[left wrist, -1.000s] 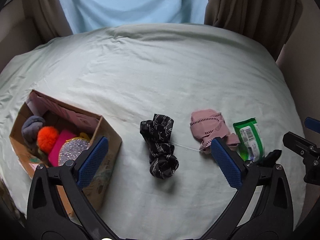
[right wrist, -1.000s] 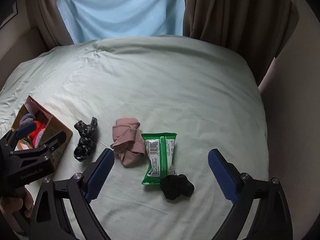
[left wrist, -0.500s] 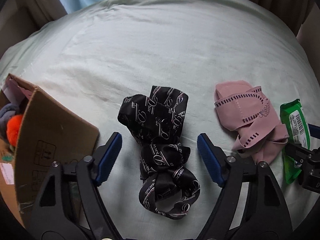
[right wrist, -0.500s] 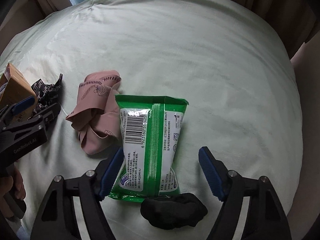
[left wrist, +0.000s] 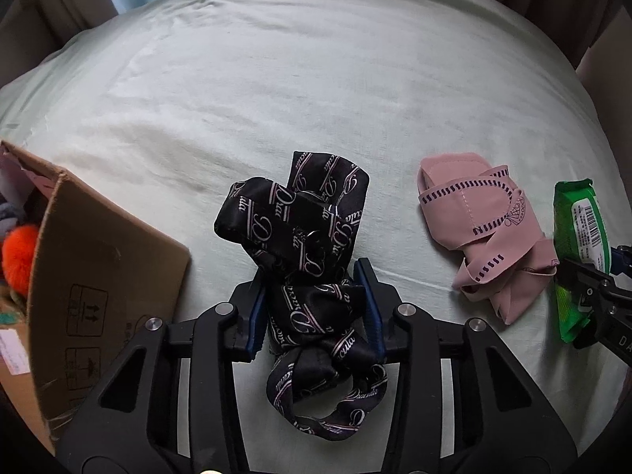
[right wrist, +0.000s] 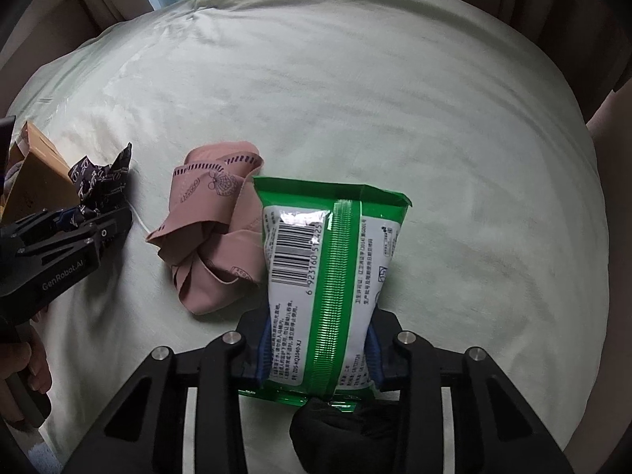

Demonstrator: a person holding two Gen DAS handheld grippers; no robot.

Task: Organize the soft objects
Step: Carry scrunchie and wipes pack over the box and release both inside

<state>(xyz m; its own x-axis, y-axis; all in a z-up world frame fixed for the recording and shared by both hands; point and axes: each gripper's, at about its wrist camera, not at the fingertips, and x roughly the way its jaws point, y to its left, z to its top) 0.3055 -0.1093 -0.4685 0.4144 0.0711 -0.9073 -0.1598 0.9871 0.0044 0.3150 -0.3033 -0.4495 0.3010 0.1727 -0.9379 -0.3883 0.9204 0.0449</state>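
Observation:
A black scarf with pale lettering [left wrist: 292, 221] lies knotted on the pale green bed. My left gripper [left wrist: 310, 276] points down over it. Its jaws are closing, and the blue pads press the scarf's middle from both sides. In the right wrist view a green and white tissue packet [right wrist: 328, 245] lies lengthwise on the bed. My right gripper [right wrist: 320, 320] is closing its jaws too, its pads squeezing the packet's near end. A pink cloth [right wrist: 213, 229] lies crumpled between the scarf and the packet, touching the packet's left edge.
An open cardboard box [left wrist: 98, 276] at the left holds an orange pompom [left wrist: 19, 252] and other soft items. A small black bundle [right wrist: 335, 426] lies against the packet's near end. Brown curtains [right wrist: 572, 12] hang beyond the bed. A hand [right wrist: 23, 375] holds the left gripper's handle.
Both grippers have sunk towards the bed and gone from wide open to shut, the left onto the black scarf, the right onto the green packet.

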